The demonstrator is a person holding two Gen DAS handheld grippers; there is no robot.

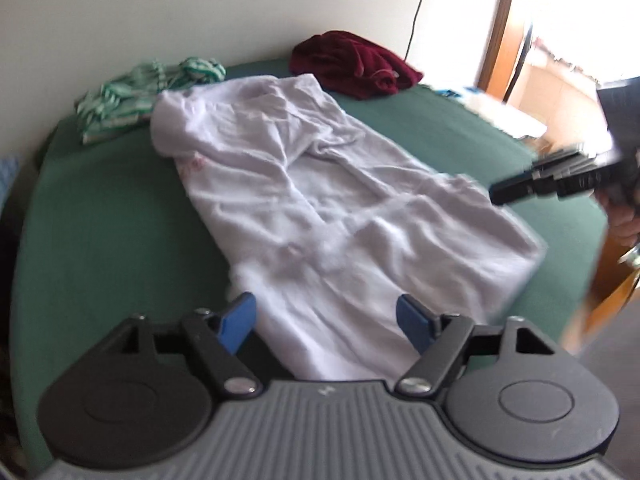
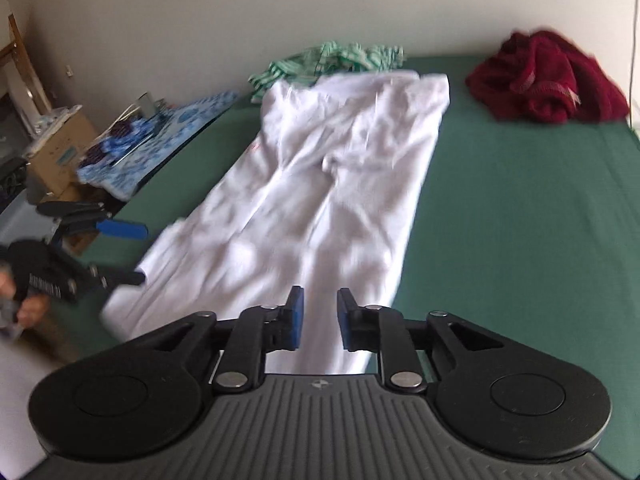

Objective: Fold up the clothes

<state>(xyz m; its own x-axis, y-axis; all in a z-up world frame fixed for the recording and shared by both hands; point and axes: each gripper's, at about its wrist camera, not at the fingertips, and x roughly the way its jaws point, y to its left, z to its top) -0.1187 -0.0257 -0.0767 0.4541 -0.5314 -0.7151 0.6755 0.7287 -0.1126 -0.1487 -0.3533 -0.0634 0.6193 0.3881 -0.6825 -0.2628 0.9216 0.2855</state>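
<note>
Lying lengthwise on the green bed [image 2: 520, 208], the white garment [image 2: 328, 184] is the landmark here: it stretches from the near edge of the bed towards the wall, creased, with one long fold running down its middle. Beyond its far end sits a green-striped cloth [image 2: 332, 58], touching or just overlapping the garment's top edge. To the far right of that end, well apart from the garment, lies a crumpled red cloth [image 2: 548, 80]. Off the bed, left of the garment in the right wrist view, a blue-patterned cloth [image 2: 160, 136] rests beside a cardboard box [image 2: 60, 152].

The left claw [image 1: 326, 322] hovers over the garment's near end with its jaws released and spread wide; white fabric shows between the blue pads [image 1: 240, 322], but they do not press on it. In the right wrist view the same claw [image 2: 136, 252] sits at the garment's near left corner, held by a hand [image 2: 24, 300].

The right claw [image 2: 320, 318] hangs above the near end of the garment, jaws parted by a narrow gap, nothing pinched between its pads [image 2: 295, 316]. From the left wrist view it [image 1: 500, 194] points at the garment's right edge; motion blur hides whether it touches the cloth.
</note>
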